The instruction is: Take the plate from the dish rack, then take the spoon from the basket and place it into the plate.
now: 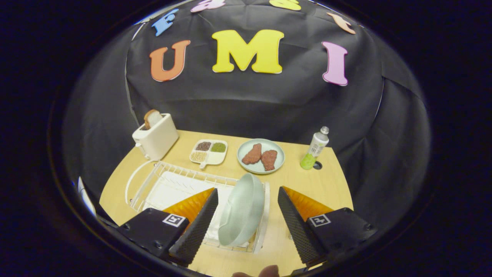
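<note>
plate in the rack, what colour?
Pale grey-green, plain, no pattern: the plate stands on edge in the dish rack, between the open fingers. Gripper view.

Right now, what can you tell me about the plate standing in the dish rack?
The plate is pale grey-green, smooth and glossy, perhaps ceramic or plastic, and shallow with a raised rim. It stands on edge, tilted, at the right end of the white wire dish rack, leaning against its wires. It sits between the open fingers of the hand-held gripper, neither finger touching it.

Toaster (157,139) with bread, divided tray (208,152), meat plate (261,156), bottle (315,149).
</note>
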Demonstrator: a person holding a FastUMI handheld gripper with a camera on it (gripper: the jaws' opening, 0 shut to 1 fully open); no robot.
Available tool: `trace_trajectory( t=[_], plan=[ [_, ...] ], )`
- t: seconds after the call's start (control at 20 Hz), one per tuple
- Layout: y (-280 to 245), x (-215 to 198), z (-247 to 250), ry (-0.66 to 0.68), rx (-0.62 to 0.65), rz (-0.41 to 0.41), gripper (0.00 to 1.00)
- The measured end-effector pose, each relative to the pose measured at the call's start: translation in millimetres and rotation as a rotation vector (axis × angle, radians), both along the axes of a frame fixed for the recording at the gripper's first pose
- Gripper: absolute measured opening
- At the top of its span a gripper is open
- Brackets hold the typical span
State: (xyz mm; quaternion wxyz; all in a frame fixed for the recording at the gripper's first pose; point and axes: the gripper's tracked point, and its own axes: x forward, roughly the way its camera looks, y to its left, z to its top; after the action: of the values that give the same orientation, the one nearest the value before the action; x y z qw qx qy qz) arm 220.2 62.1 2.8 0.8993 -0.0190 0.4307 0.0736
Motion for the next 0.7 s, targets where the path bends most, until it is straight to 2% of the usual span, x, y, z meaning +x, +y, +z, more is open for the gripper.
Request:
trace_trajectory(
  t=[0.3,0.5,0.7],
  plan=[
    [2,10,-44,0.151,0.022,-0.056,1.0],
    [1,13,-67,0.224,0.037,-0.103,0.93],
    [3,11,-81,0.282,0.039,-0.152,0.69]
  ],
)
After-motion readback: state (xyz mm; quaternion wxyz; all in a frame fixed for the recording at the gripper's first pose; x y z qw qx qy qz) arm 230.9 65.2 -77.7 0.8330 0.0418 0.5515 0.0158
